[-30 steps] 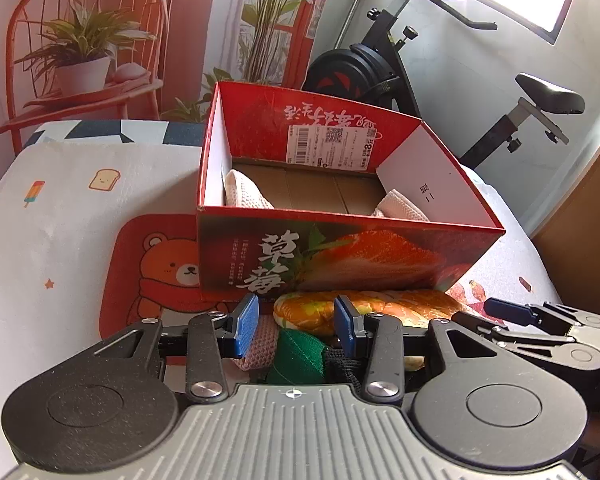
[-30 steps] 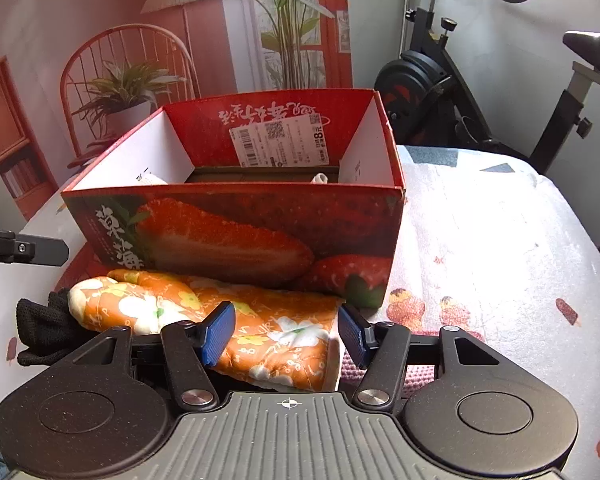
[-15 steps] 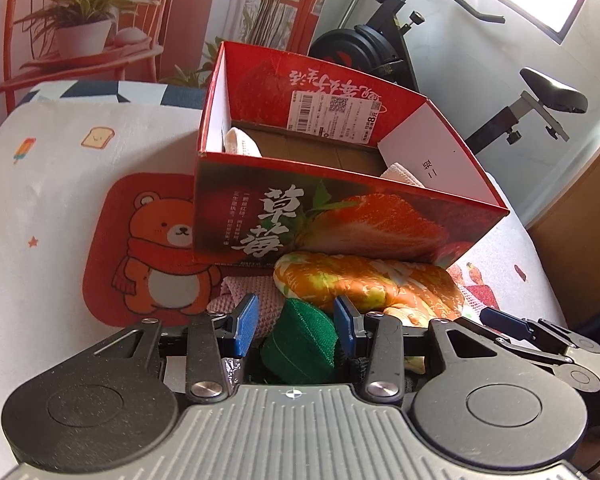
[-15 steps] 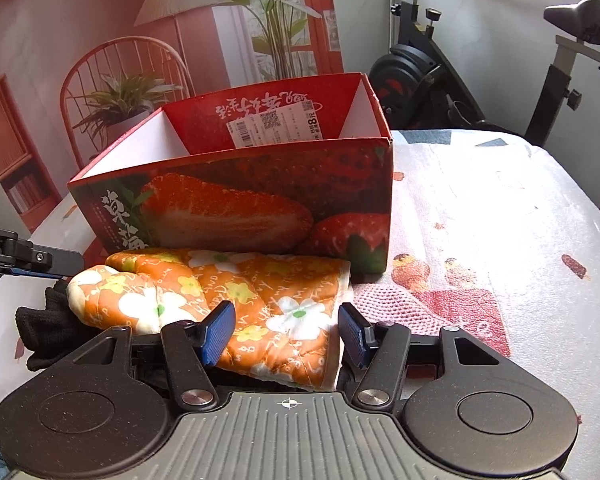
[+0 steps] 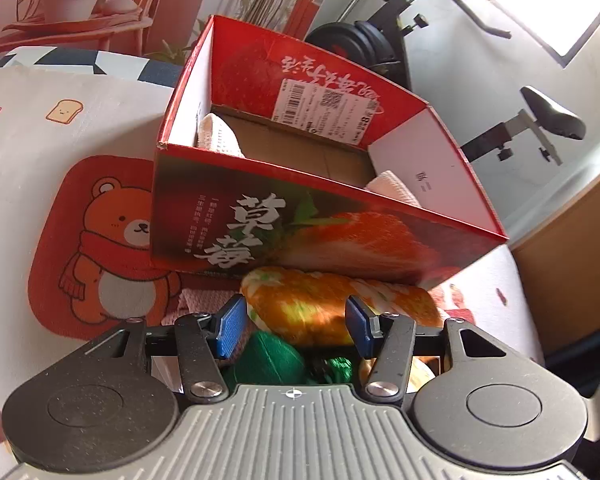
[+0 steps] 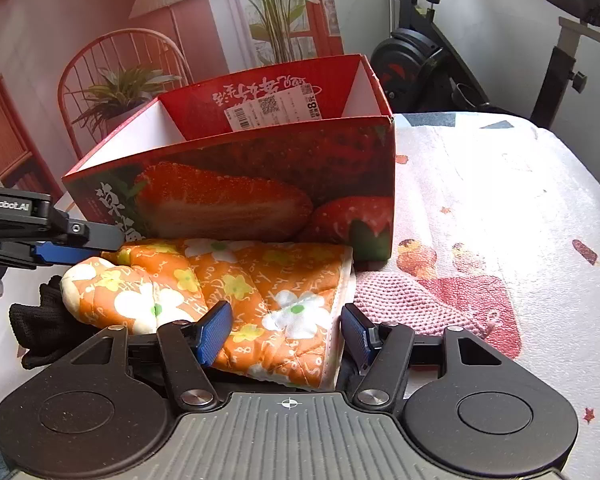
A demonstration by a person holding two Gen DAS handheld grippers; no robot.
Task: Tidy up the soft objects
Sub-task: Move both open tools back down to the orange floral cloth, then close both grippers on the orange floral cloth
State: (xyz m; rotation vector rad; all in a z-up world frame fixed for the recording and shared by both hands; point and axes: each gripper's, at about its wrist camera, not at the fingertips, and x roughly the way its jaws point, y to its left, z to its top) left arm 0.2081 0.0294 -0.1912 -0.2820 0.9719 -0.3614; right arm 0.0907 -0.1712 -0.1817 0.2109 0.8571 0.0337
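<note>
Widened left gripper [image 5: 292,326] over green knitted cloth [image 5: 268,356]; spread right gripper [image 6: 286,334] straddled orange floral quilted mitt [image 6: 228,284]. Nothing grasped, boxing pending.

A table [image 6: 480,184] covered in a white cloth with small cartoon prints carries a red bear mat [image 5: 96,248], a red strawberry box [image 6: 236,192], an orange floral oven mitt [image 6: 228,284] against the box's front, a pink knitted cloth [image 6: 404,300], a black fabric piece [image 6: 40,320] and a green fabric piece [image 5: 268,356]
</note>
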